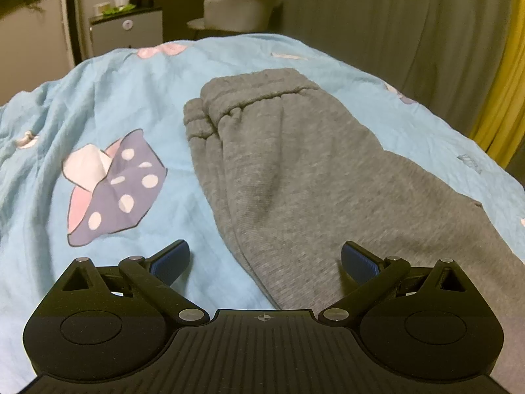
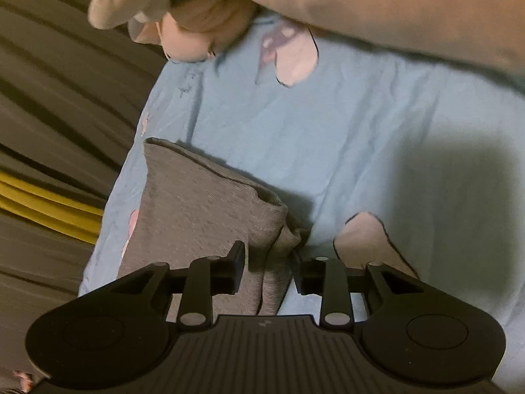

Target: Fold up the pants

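Note:
Grey sweatpants point(image 1: 295, 170) lie on a light blue bedsheet point(image 1: 131, 105), with the elastic cuffs at the far end stacked together. My left gripper point(image 1: 265, 259) is open and empty, hovering just above the near part of the pants, with the fabric's left edge between its blue pads point(image 1: 170, 262). In the right wrist view my right gripper point(image 2: 269, 269) is shut on a bunched fold of the grey pants point(image 2: 197, 210), lifting that edge off the sheet point(image 2: 361, 131).
A person's arm and hand point(image 2: 295, 3) reach across the top of the right wrist view. Grey and yellow curtains point(image 1: 426, 32) hang beside the bed. A white chair point(image 1: 242, 6) and cabinets point(image 1: 128, 29) stand beyond the bed's far end.

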Demonstrator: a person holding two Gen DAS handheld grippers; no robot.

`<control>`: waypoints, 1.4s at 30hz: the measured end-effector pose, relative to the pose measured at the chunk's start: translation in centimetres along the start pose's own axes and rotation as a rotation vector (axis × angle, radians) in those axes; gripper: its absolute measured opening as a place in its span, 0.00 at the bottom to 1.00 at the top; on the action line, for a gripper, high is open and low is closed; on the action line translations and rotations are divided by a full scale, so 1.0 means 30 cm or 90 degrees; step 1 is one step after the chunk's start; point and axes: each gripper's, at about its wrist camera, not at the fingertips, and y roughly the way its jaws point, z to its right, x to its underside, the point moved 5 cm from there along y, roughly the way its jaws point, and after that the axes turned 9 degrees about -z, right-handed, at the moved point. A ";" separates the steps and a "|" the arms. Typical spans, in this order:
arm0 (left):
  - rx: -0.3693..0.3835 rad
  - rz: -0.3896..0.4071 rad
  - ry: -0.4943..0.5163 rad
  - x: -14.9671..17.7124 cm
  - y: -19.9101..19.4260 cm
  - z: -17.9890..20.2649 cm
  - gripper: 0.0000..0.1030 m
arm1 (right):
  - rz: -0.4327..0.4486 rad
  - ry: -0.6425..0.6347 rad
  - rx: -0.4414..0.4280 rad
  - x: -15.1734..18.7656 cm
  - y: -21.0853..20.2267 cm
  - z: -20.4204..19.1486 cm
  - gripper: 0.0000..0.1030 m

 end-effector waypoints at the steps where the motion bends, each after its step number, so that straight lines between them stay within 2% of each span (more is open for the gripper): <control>1: 0.000 -0.002 0.001 0.000 0.002 0.001 0.99 | -0.007 0.003 -0.010 -0.001 0.005 0.001 0.41; 2: -0.001 -0.004 0.001 0.001 0.004 0.001 0.99 | -0.009 -0.001 -0.018 -0.003 0.006 -0.002 0.45; 5: 0.001 -0.007 0.002 0.002 0.006 0.003 0.99 | -0.009 -0.018 -0.009 -0.005 0.012 -0.018 0.43; 6: 0.002 -0.007 0.001 0.002 0.006 0.003 0.99 | -0.010 -0.023 0.002 -0.007 0.015 -0.020 0.33; 7: 0.003 -0.008 0.001 0.001 0.008 0.002 0.99 | -0.011 -0.028 0.017 -0.011 0.019 -0.021 0.19; 12: 0.013 -0.006 -0.001 0.001 0.004 0.003 0.99 | 0.003 -0.072 0.037 -0.007 -0.006 -0.074 0.13; 16: 0.021 -0.004 -0.004 -0.002 0.002 0.002 0.99 | 0.039 -0.177 0.058 0.008 -0.050 -0.220 0.11; 18: 0.028 -0.004 -0.005 -0.003 0.000 0.003 0.99 | 0.058 -0.253 0.064 0.030 -0.081 -0.333 0.11; 20: 0.038 -0.005 -0.007 -0.005 -0.001 0.002 0.99 | 0.078 -0.365 0.061 0.081 -0.122 -0.479 0.11; 22: 0.045 -0.004 -0.008 -0.006 -0.002 0.003 0.99 | 0.088 -0.500 0.052 0.171 -0.160 -0.636 0.10; 24: 0.051 -0.003 -0.010 -0.007 -0.003 0.003 0.99 | 0.080 -0.640 0.015 0.315 -0.189 -0.788 0.09; 26: 0.062 -0.004 -0.012 -0.007 -0.007 0.005 0.99 | 0.034 -0.763 -0.029 0.511 -0.175 -0.905 0.04; 28: 0.071 -0.001 -0.011 -0.006 -0.014 0.006 0.99 | -0.022 -0.887 -0.051 0.725 -0.109 -0.960 0.03; 31: 0.082 0.009 -0.009 -0.003 -0.031 0.004 0.99 | -0.132 -0.980 -0.032 0.989 0.069 -0.936 0.03; 32: 0.087 0.011 -0.009 -0.002 -0.037 0.002 0.99 | -0.169 -0.979 -0.007 1.050 0.139 -0.908 0.03; 34: 0.096 0.015 -0.014 -0.002 -0.046 -0.006 0.99 | -0.190 -0.921 -0.007 1.063 0.201 -0.873 0.03; 37: 0.155 0.006 -0.008 0.002 -0.058 0.009 0.99 | -0.181 -0.780 -0.003 0.935 0.202 -0.833 0.04; 39: 0.188 -0.010 0.049 0.016 -0.072 0.068 0.99 | -0.141 -0.666 -0.004 0.797 0.160 -0.815 0.06; 41: 0.223 -0.012 0.149 0.047 -0.115 0.172 0.99 | -0.099 -0.551 -0.009 0.659 0.117 -0.775 0.07; 42: 0.248 -0.012 0.203 0.071 -0.147 0.232 0.99 | -0.082 -0.496 -0.006 0.602 0.099 -0.749 0.13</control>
